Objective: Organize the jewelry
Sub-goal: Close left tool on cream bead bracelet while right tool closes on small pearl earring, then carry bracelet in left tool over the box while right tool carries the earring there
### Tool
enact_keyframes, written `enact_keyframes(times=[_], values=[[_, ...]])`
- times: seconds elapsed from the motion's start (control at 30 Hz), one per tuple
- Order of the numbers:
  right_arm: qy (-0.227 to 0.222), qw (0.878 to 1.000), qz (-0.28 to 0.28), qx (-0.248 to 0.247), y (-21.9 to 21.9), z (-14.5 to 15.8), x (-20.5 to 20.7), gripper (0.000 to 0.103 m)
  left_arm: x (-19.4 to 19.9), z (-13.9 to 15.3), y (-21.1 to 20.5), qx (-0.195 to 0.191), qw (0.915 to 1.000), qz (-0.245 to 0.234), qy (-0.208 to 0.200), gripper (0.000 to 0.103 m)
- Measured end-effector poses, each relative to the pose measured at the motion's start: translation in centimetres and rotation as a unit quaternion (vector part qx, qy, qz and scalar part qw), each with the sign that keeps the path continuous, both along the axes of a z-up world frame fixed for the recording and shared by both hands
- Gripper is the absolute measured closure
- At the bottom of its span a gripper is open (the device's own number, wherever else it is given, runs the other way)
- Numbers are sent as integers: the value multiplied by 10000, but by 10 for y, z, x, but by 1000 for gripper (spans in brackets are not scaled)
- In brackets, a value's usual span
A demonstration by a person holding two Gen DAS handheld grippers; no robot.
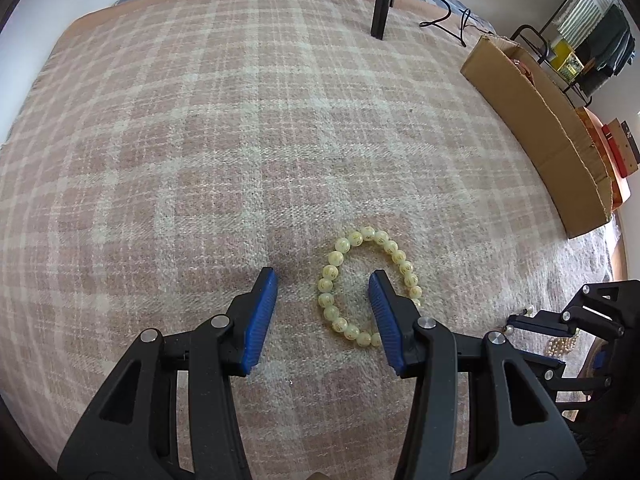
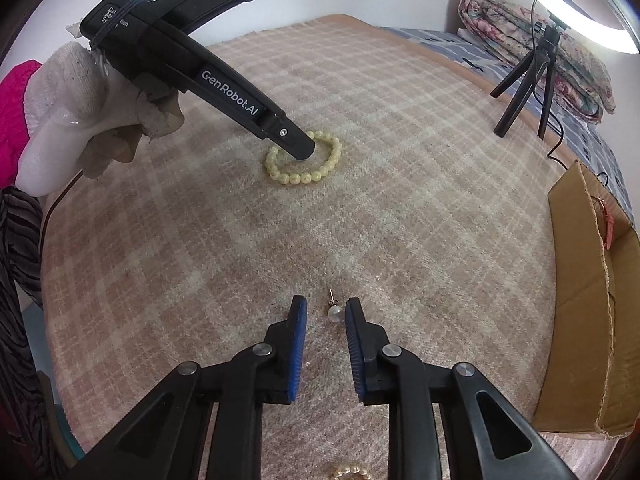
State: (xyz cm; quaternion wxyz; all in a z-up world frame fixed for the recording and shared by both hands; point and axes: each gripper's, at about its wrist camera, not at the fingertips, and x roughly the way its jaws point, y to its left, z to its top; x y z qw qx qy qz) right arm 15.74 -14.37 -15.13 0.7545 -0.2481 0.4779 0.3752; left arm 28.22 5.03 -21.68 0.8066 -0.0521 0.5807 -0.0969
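Standing by the bed here: the left gripper is spread wide and down on the plaid blanket, straddling the near-left arc of the yellow bead bracelet, with one blue pad outside the loop and the other inside it. That looks like the right hold to me. A strand like that should be light and floppy, the beads hard and smooth, so pinching across one section of the string ought to work better than trying to scoop the whole ring. It will probably dangle and swing once it's lifted.

The right gripper is partly open, its pads either side of a pearl stud earring lying on the blanket, not touching it as far as I can tell. That one is tiny, round and slippery with a thin post sticking out the far end. I'd squeeze the pearl itself, gently, since the post looks bendable and it could easily pop out sideways.

An open cardboard box sits to the right, likely the destination. A pearl strand peeks in at the near edge.

Readable writing: "GenRobot.AI" on the left tool's arm, plus a partly hidden label starting "Dat... Ac... Sy...". The beads carry small marks I can't read.
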Motion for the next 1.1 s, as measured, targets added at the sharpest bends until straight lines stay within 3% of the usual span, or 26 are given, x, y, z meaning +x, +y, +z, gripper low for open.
enact_keyframes(times=[0.2, 0.37, 0.67, 1.1], values=[[13, 10000, 7, 31, 2, -2, 0, 93, 0, -2, -5, 264, 9996, -48, -134, 64], [-36, 10000, 56, -19, 5, -3, -3, 96, -2, -2, -6, 351, 9991, -44, -244, 94], [-79, 10000, 22, 6, 5, -1, -5, 97, -3, 5, -7, 251, 9992, -28, -307, 97], [-251, 9995, 11, 187, 5, 18, -12, 97, -15, 39, -7, -25, 9979, 2, -643, 97]])
